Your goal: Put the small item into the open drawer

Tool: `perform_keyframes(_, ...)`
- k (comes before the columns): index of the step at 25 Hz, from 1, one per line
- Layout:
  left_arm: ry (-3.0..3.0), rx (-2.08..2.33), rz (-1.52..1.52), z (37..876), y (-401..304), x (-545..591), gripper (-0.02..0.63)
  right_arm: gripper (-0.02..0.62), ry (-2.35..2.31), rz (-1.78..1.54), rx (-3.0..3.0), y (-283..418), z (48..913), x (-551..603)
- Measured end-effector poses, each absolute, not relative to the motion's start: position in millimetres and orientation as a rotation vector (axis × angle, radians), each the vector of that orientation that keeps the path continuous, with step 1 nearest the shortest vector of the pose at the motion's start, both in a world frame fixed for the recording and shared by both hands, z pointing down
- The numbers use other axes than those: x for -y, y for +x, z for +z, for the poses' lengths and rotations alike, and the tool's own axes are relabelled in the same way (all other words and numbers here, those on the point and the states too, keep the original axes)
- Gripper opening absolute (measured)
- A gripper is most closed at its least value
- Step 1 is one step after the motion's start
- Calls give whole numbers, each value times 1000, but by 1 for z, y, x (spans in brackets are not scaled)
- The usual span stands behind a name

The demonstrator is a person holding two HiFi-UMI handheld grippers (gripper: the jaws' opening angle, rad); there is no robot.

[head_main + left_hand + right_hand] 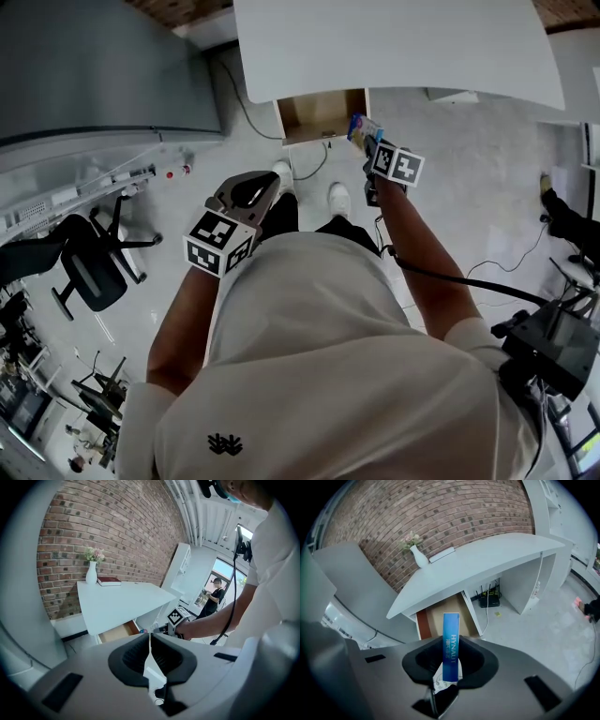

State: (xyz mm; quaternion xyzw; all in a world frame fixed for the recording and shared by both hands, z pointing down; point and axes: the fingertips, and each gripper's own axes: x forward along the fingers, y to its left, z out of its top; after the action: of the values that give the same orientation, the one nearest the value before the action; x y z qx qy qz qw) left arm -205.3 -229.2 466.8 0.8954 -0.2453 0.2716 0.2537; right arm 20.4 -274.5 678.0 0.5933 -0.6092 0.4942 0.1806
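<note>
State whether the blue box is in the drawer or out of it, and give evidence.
Out: the blue box is clamped in the right gripper, in the air near the open drawer.

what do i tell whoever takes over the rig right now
Left gripper: jaws shut, holding nothing, hanging by the person's waist.
Right gripper: shut on the blue box, box upright.
Drawer: open under the white desk, in front of the box.
Done: box picked up, drawer open.
Left: lower the box into the drawer and let go.
</note>
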Motion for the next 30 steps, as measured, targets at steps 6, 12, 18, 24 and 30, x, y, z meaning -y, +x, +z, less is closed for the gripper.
perform_keyframes(6,2416,641,769,481,-246,255,31,100,1759,1417,1643,4,708,308)
perform_keyframes(12,2395,626,789,500,-266,272,31,100,1834,1466,1545,3,747,333)
perform_keyframes(18,2364,631,797,513,-283,291,31,100,1891,1511,1444,7,784,355)
perform_keyframes(24,2331,625,797,525,-297,304,31,101,1921,1547,1359,11,811,367)
perform_keyframes(30,2300,635,787,538,-307,320,31,103,1907,1532,1313,10,829,380)
